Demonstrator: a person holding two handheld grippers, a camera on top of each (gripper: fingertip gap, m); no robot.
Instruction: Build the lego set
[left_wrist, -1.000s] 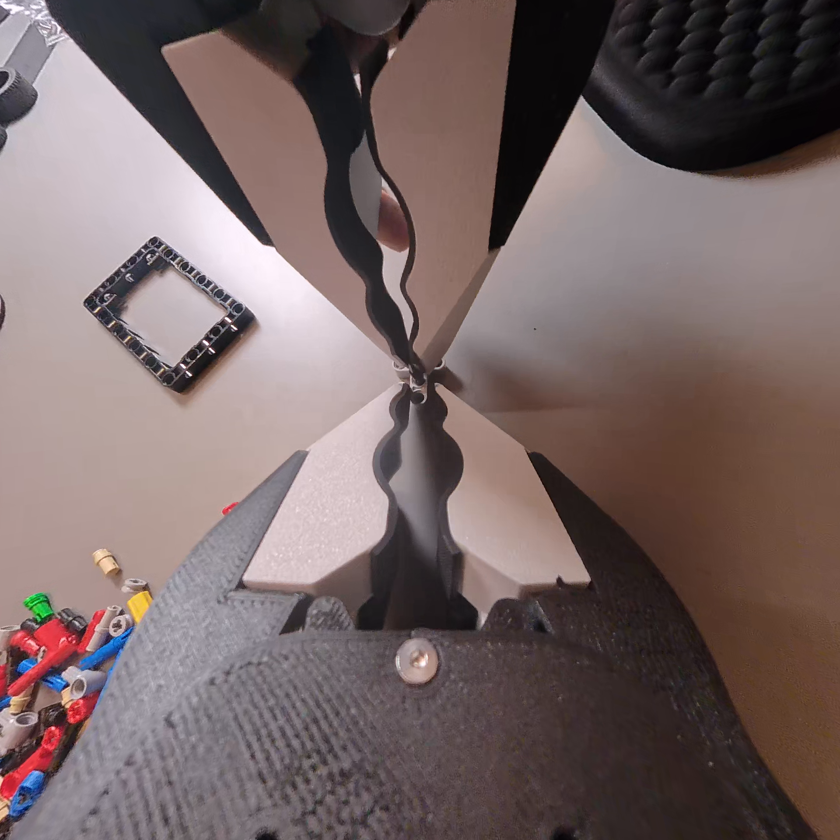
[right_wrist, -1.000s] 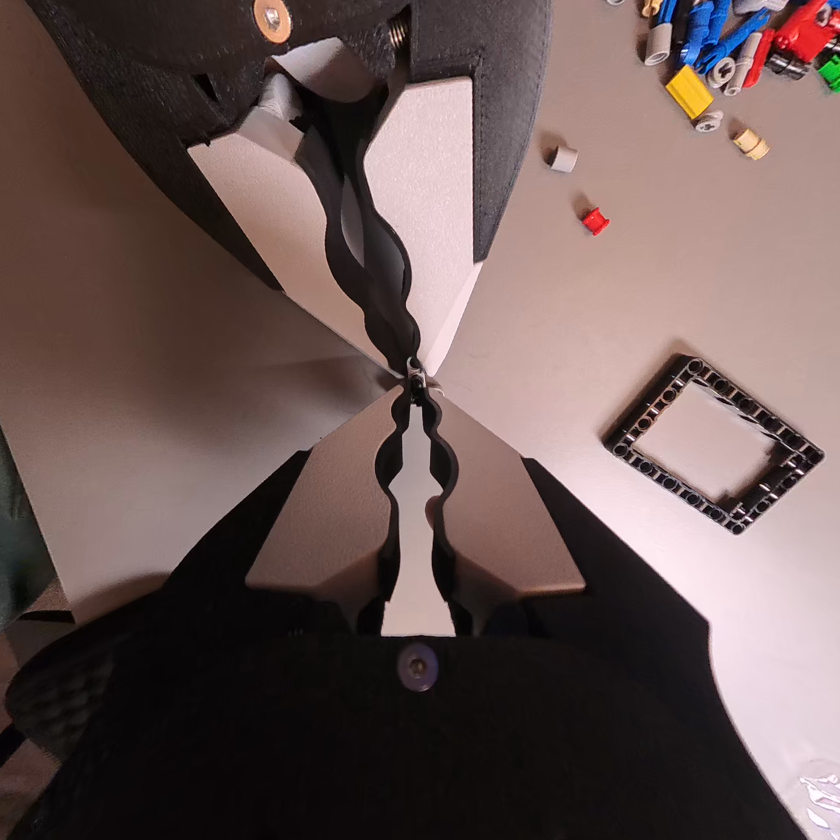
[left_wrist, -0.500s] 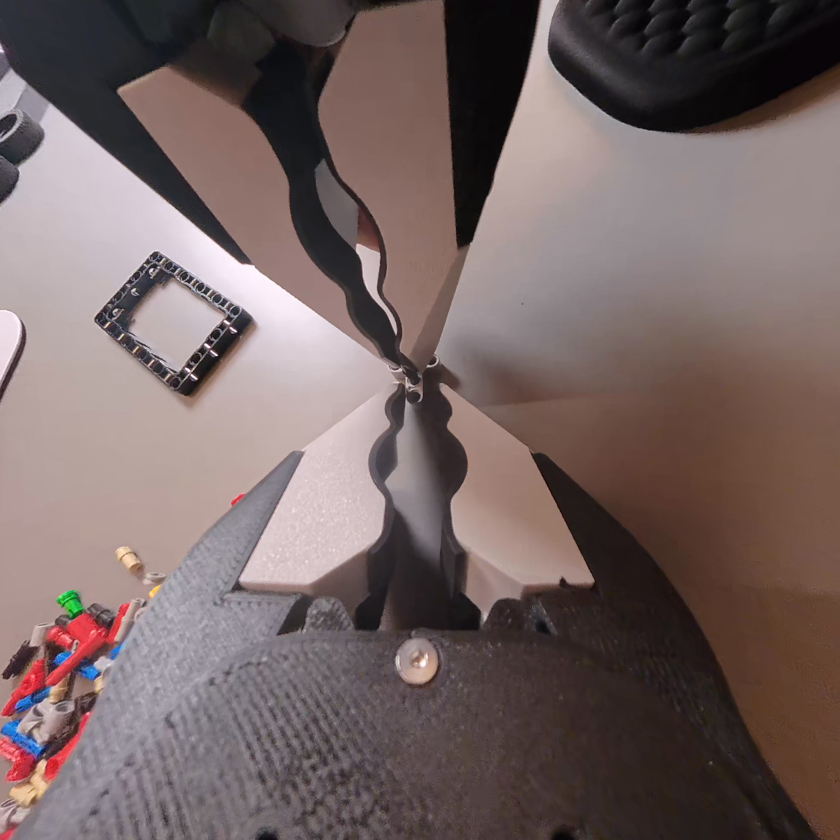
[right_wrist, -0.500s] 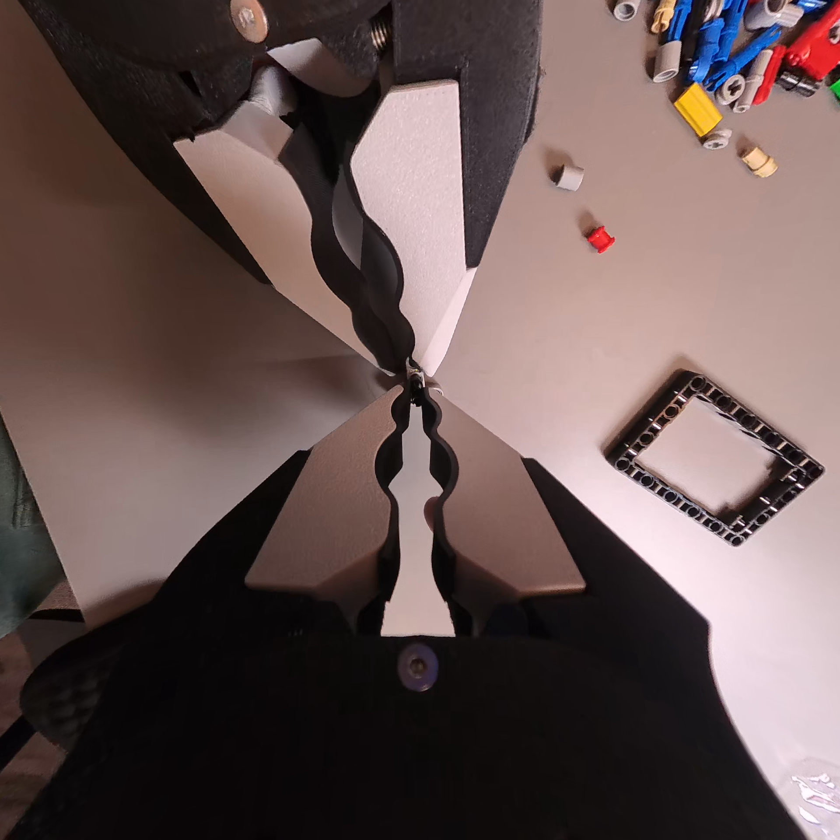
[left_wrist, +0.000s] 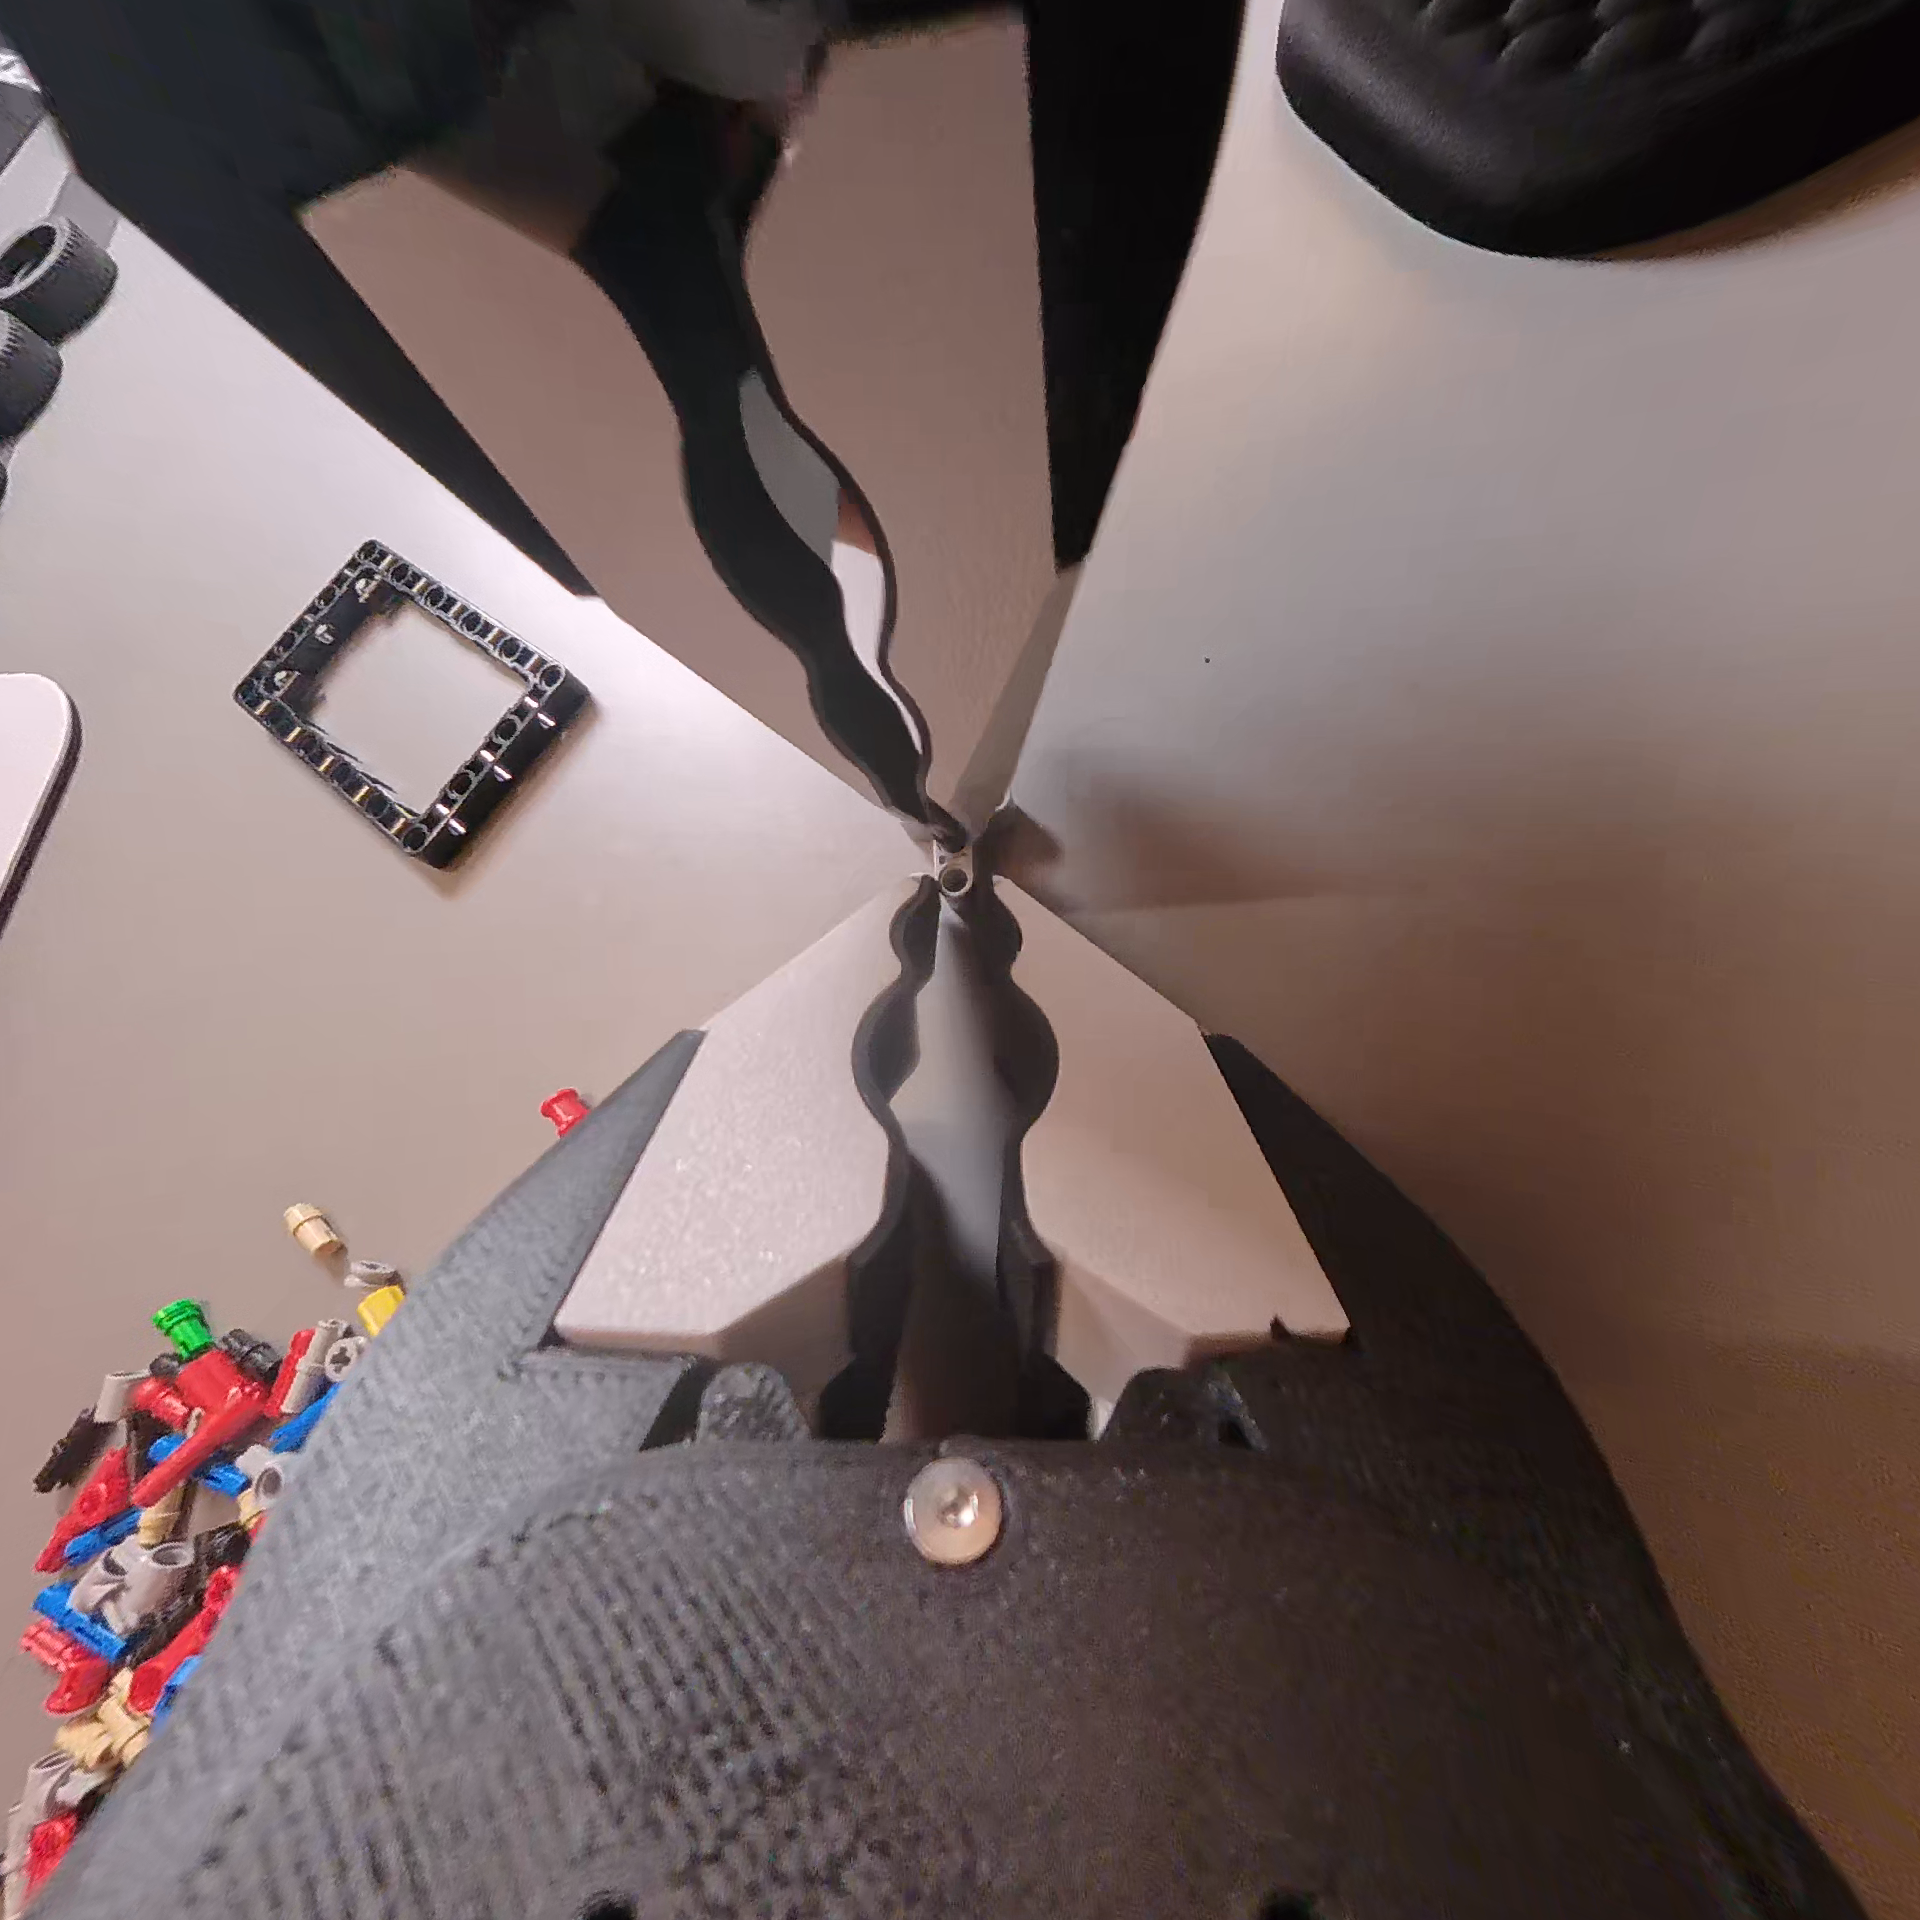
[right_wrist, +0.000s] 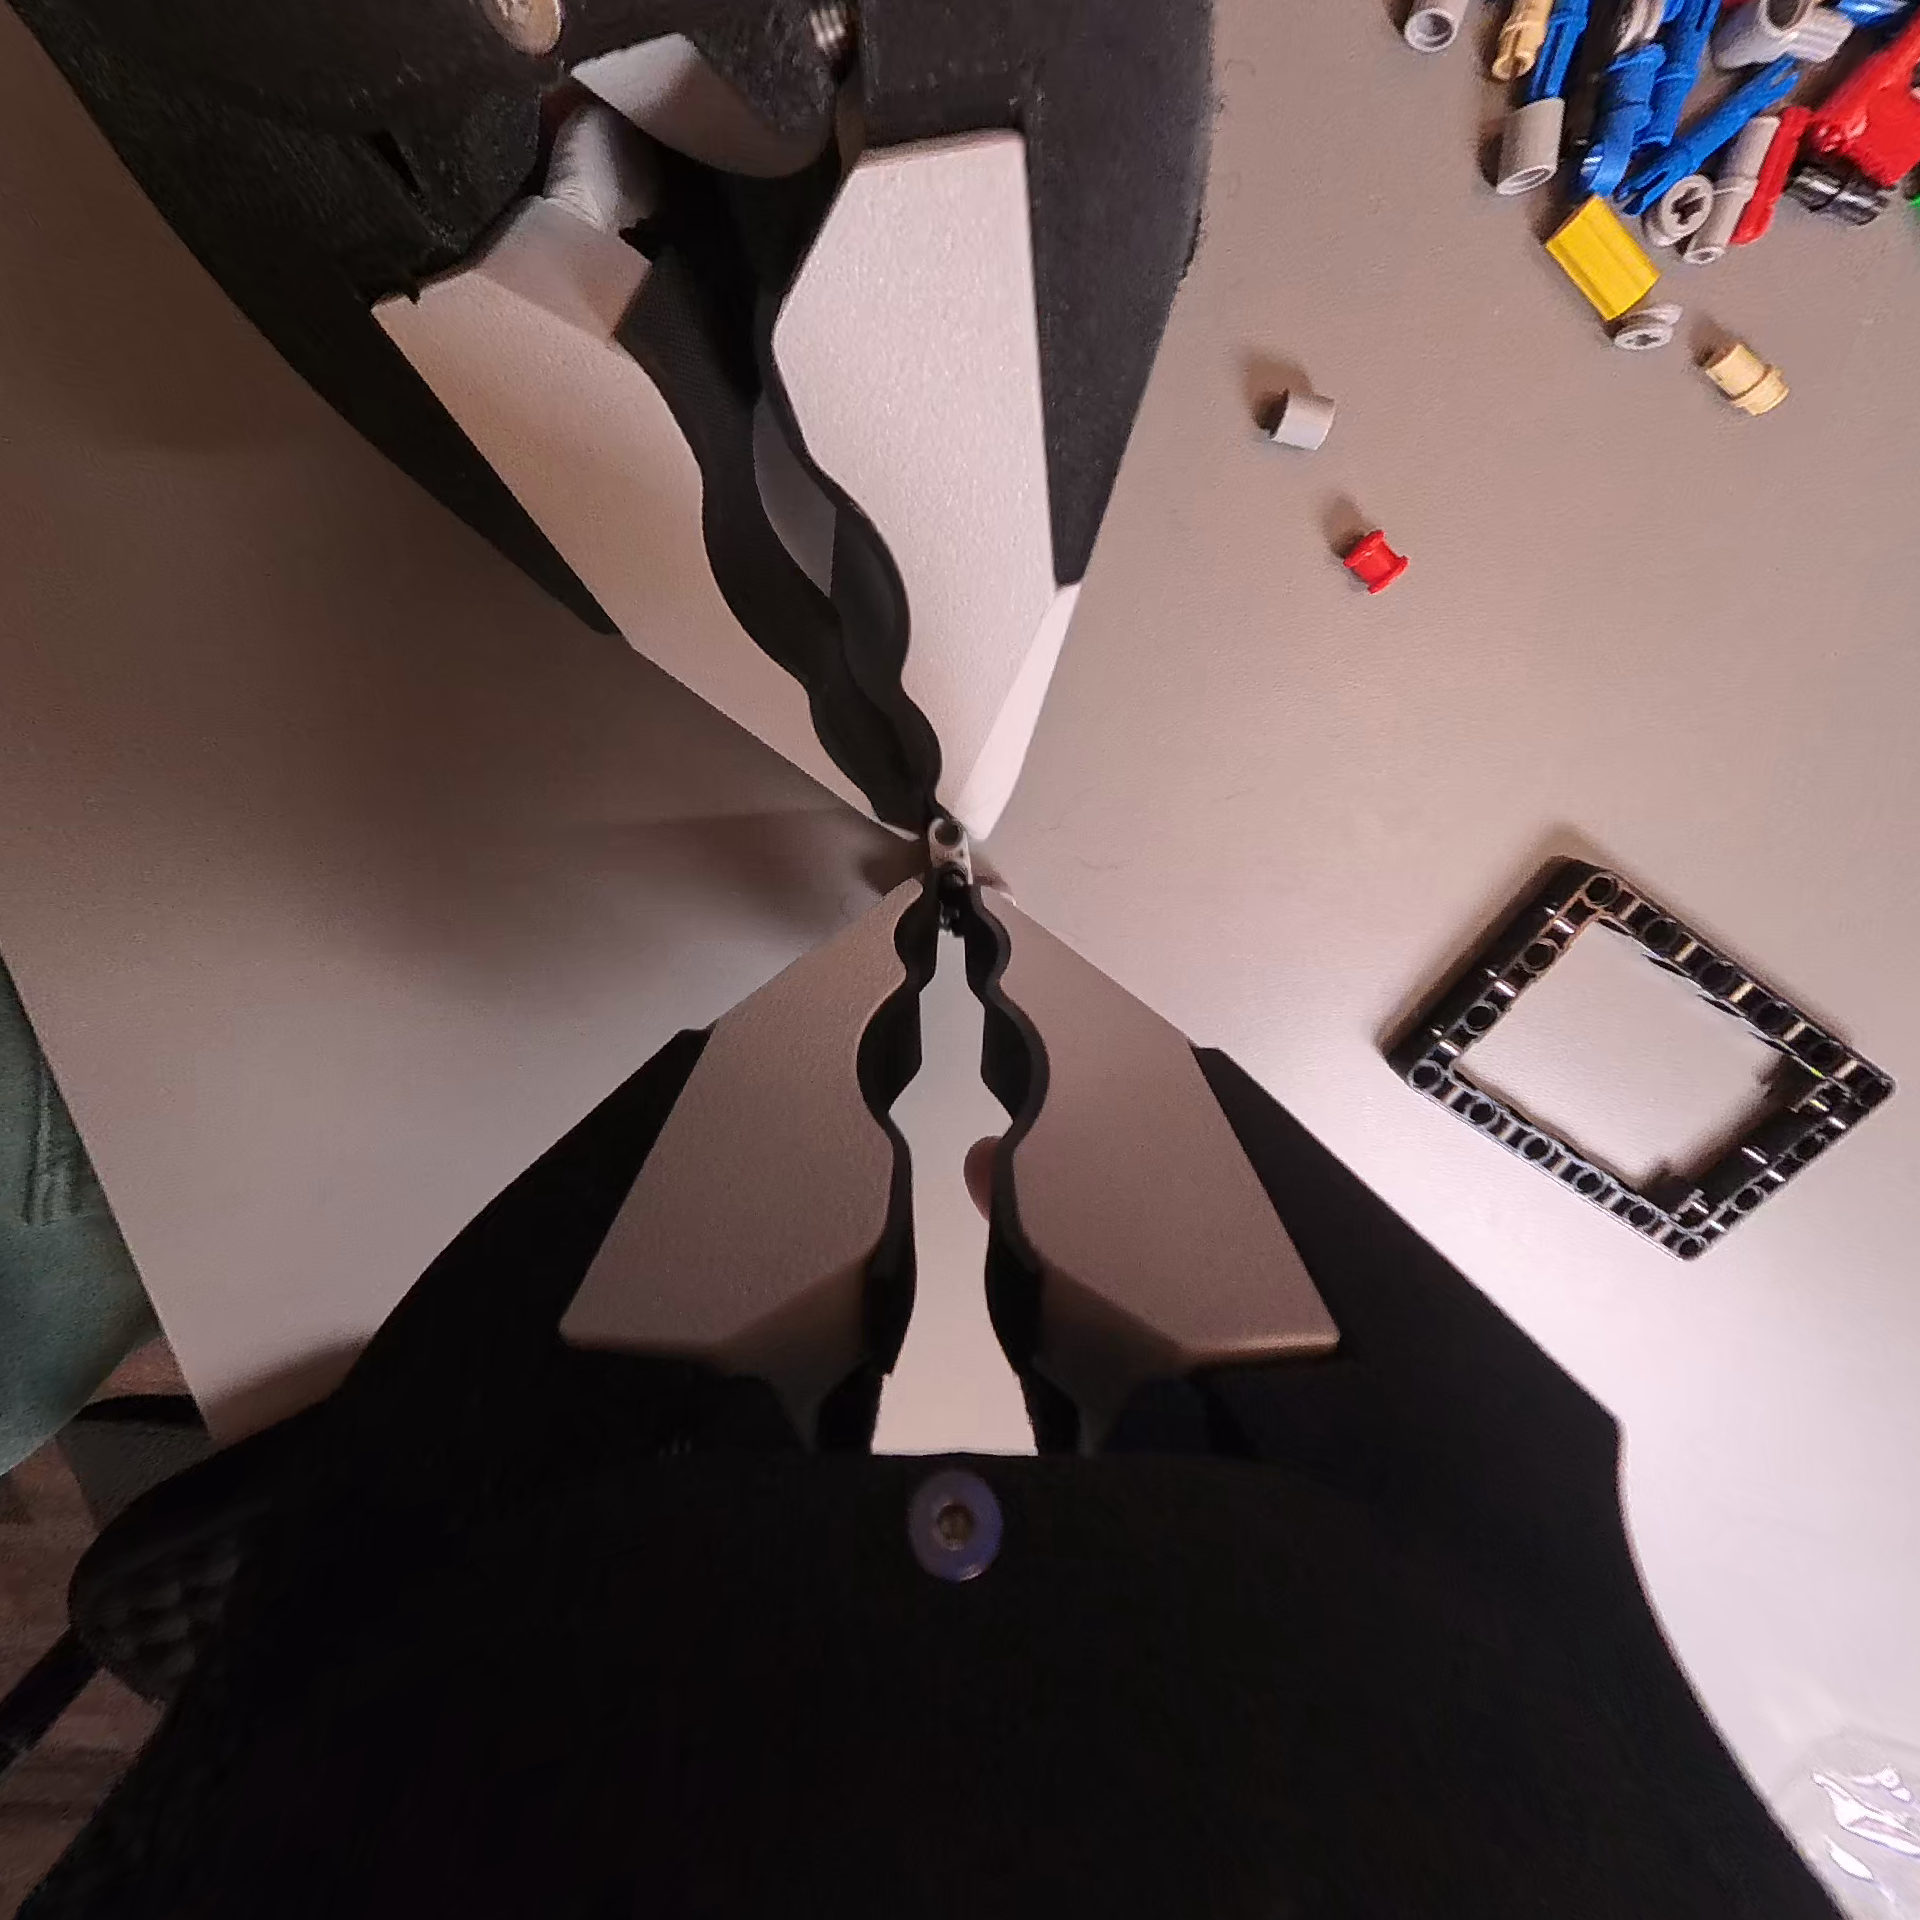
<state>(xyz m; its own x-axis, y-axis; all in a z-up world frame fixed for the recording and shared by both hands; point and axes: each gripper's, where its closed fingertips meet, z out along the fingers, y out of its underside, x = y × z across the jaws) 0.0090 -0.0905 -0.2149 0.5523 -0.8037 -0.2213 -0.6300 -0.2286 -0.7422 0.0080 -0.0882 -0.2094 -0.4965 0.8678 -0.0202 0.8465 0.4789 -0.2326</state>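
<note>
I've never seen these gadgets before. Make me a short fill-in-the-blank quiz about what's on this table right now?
1. The two grippers meet tip to tip around a tiny ____-coloured connector.
2. The empty square frame lying flat on the table is ____ in colour.
3. The lone spool-shaped piece lying between the frame and the heap of loose pieces is ____.
4. The left gripper is ____ on the connector.

Missing words: grey; black; red; shut

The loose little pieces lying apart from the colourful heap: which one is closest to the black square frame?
The small red spool-shaped piece. It lies alone on the table, nearer the black square frame than the grey cylinder or the tan peg.
</note>
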